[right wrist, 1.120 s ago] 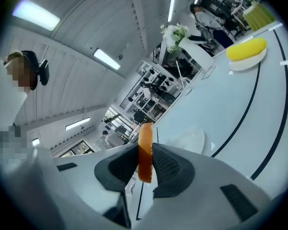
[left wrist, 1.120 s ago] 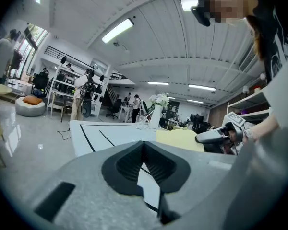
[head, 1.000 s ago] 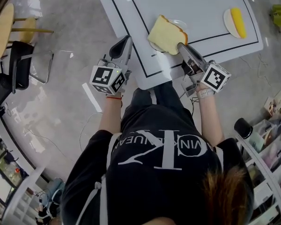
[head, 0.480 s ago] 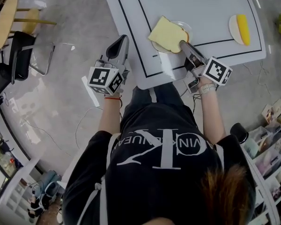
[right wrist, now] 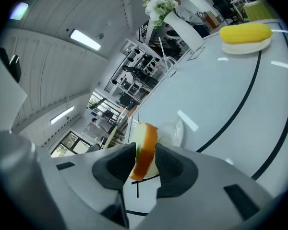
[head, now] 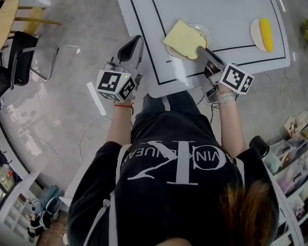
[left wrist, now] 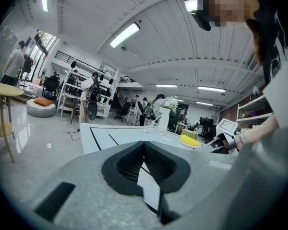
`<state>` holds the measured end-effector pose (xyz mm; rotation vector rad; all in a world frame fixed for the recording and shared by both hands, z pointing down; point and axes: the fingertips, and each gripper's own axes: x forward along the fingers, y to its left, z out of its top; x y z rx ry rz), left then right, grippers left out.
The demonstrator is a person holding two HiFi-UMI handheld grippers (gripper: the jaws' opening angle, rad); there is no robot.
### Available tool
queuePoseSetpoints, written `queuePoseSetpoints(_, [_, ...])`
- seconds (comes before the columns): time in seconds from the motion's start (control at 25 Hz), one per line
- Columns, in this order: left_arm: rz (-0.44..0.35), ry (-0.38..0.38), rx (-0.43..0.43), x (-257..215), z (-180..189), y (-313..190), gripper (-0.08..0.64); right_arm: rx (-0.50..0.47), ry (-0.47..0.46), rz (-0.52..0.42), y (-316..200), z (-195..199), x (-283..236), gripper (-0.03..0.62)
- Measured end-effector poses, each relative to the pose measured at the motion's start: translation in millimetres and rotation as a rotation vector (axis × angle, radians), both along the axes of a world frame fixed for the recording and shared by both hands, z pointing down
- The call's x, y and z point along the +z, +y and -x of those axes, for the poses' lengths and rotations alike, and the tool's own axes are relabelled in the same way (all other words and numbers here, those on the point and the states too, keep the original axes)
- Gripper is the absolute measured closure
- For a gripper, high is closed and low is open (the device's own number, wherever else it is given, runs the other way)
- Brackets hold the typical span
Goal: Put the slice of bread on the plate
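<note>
A slice of bread [head: 185,39] with a brown crust lies flat across a small clear plate [head: 204,31] near the white table's front edge. My right gripper [head: 200,49] reaches it from the near right. Its jaws are opening, and the crust edge of the bread [right wrist: 145,147] still stands between the pads, with the plate [right wrist: 176,131] just behind. My left gripper [head: 136,41] hangs off the table's left edge above the floor. In the left gripper view, that gripper [left wrist: 144,145] is shut with nothing in it.
The white table [head: 220,4] carries a black rectangle outline. A yellow item on a white dish [head: 264,27] sits at the right, also in the right gripper view [right wrist: 245,32]. Chairs and a round wooden table [head: 5,19] stand far left, and shelves stand at the lower right.
The bread has come down from a raised tilt to lie flat on the plate. My right gripper sank with it. The left gripper stayed where it was.
</note>
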<state>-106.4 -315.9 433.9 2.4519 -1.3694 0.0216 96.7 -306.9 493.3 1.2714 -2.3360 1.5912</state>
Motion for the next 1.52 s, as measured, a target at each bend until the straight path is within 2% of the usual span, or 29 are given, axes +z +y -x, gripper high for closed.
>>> queuePoseSetpoints(0.16, [0.001, 0.001, 0.003, -2, 1, -1, 0.558, -0.009, 0.045, -0.005, 0, -1, 3, 0.457])
queuePoseSetpoints(0.4, [0.001, 0.009, 0.012, -4, -2, -5, 0.558, -0.047, 0.169, -0.025, 0, -6, 10, 0.436])
queuePoseSetpoints(0.6, [0.001, 0.009, 0.019, -3, -4, -5, 0.558, -0.094, 0.305, -0.096, -1, -11, 9, 0.426])
queuePoseSetpoints(0.88, [-0.006, 0.004, 0.029, -6, -6, -6, 0.558, -0.088, 0.303, -0.189, -9, -11, -9, 0.437])
queuePoseSetpoints(1.2, [-0.034, -0.007, 0.029, -17, -8, -11, 0.558, -0.055, 0.330, -0.316, -14, -25, -35, 0.588])
queuePoseSetpoints(1.36, [-0.051, 0.004, 0.025, -27, -8, -12, 0.558, -0.040, 0.334, -0.391, -14, -28, -52, 0.591])
queuePoseSetpoints(1.52, [-0.079, 0.000, 0.026, -40, -10, -17, 0.558, -0.029, 0.378, -0.470, -16, -33, -68, 0.591])
